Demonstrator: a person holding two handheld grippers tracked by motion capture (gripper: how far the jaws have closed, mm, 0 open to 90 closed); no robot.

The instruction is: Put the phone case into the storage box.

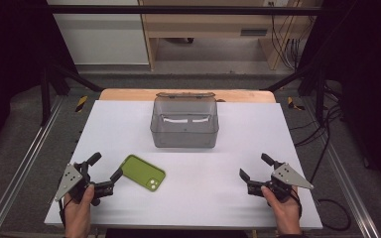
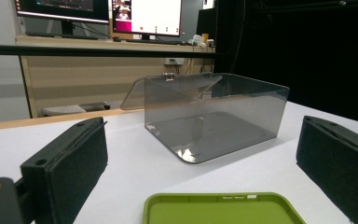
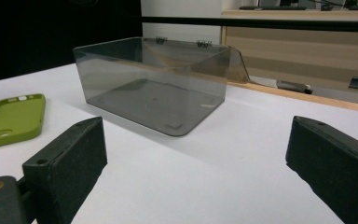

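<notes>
Both of your grippers have their jaws spread wide with nothing between them. Your left gripper rests near the front left corner of the tabletop, and its nearer jaw tip sits just beside the green phone case, which lies flat toward the front edge, left of the middle. Your right gripper sits near the front right corner, well apart from everything. The smoky clear box stands at the middle of the back edge with its hinged lid tipped back and open.

The main risk, as I judge it, is the pickup. The case is thin and lies flat, so if you bring the left jaws in level, they could slide over the top of it or push it along the smooth white surface instead of closing on it. A push toward the front edge could send it off the tabletop. Come in with one jaw under an edge, or tilt it up first.

A soft case may also flex and spring out of a grip on one rim.

At the box, watch the lid: it looks lightly balanced, and a knock from a gripper could drop it shut or shove the light box back.
</notes>
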